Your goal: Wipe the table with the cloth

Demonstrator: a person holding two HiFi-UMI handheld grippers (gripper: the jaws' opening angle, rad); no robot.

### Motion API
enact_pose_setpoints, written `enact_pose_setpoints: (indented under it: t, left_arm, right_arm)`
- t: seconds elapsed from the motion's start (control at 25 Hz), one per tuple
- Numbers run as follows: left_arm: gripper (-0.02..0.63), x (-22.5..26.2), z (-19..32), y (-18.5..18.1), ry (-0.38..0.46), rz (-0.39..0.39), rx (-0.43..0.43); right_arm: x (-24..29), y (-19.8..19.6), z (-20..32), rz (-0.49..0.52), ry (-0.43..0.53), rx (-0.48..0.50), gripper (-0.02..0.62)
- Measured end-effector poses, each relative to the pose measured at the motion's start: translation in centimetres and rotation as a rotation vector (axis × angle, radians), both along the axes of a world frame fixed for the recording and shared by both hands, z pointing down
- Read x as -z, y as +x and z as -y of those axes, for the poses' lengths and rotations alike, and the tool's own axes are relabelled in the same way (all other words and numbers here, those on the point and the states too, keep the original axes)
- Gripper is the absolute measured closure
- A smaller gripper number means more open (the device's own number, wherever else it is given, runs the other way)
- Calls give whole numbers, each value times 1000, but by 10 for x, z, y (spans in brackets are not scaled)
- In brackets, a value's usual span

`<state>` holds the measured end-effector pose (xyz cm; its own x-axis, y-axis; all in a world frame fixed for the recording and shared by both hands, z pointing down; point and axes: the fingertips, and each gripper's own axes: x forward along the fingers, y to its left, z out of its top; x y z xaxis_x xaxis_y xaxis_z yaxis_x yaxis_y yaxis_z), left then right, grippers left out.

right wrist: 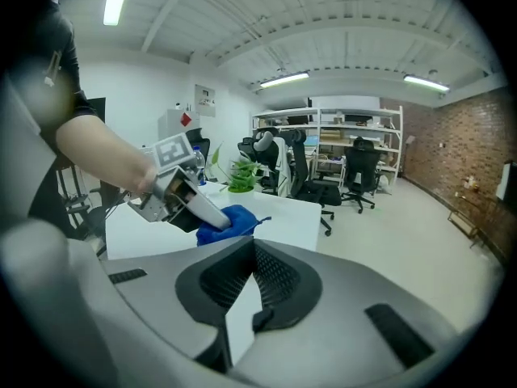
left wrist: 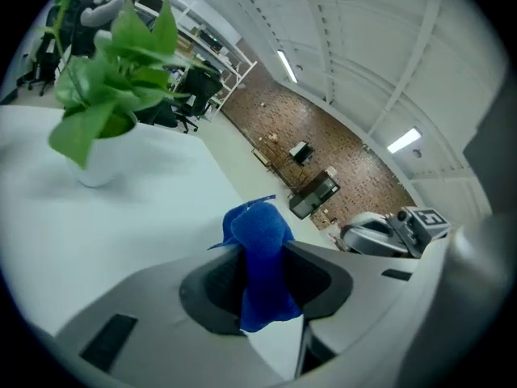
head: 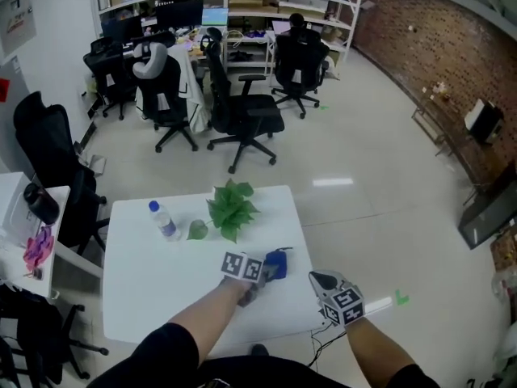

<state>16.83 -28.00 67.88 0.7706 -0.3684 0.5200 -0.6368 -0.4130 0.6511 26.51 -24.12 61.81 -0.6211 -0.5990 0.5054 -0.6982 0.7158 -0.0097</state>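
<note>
A blue cloth (head: 279,262) is bunched in my left gripper (head: 271,269), which is shut on it over the right part of the white table (head: 145,297). In the left gripper view the cloth (left wrist: 258,225) stands pinched between the jaws and sticks out past the tips. The right gripper view shows the left gripper (right wrist: 194,208) angled down, with the cloth (right wrist: 230,221) at the table top. My right gripper (head: 321,280) hovers by the table's front right corner. Its jaws (right wrist: 252,242) meet at the tips with nothing between them.
A green potted plant (head: 233,208) and a clear bottle with a blue cap (head: 164,220) stand at the back of the table. Black office chairs (head: 242,120) stand beyond it. A side table (head: 16,217) with a dark flask is at the left.
</note>
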Motion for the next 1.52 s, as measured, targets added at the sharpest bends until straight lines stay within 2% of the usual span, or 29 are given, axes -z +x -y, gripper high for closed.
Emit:
enact_pose_setpoints:
  t: [0.12, 0.24, 0.4, 0.52, 0.6, 0.8, 0.96, 1.16, 1.32, 1.4, 1.52]
  left_arm:
    - [491, -18, 30, 36, -77, -10, 61]
    - [491, -37, 52, 61, -150, 15, 100]
    - [491, -60, 66, 87, -223, 52, 97]
    - [491, -78, 69, 98, -249, 88, 79]
    - [491, -86, 71, 102, -258, 99, 82]
    - [500, -87, 76, 103, -285, 37, 115]
    - [503, -87, 73, 98, -288, 12, 131]
    - [503, -87, 74, 58, -282, 36, 166]
    - [503, -88, 74, 21, -283, 94, 202]
    - [503, -84, 76, 28, -265, 100, 191]
    - [503, -71, 86, 69, -231, 11, 159]
  right_arm:
    - [-5, 55, -7, 3, -20, -44, 578]
    - [-19, 108, -20, 1, -58, -114, 578]
    - [-43, 160, -39, -13, -105, -183, 578]
    - [-54, 180, -46, -11, -120, -210, 578]
    - [-59, 186, -50, -11, -128, -210, 578]
    - [-67, 188, -53, -5, -140, -216, 578]
    - [-69, 177, -55, -10, -162, -184, 578]
    - [-65, 162, -49, -2, -154, -157, 578]
    - [-71, 157, -49, -6, -155, -143, 578]
    - [-73, 153, -53, -6, -169, -134, 578]
    - [-73, 151, -54, -9, -167, -130, 578]
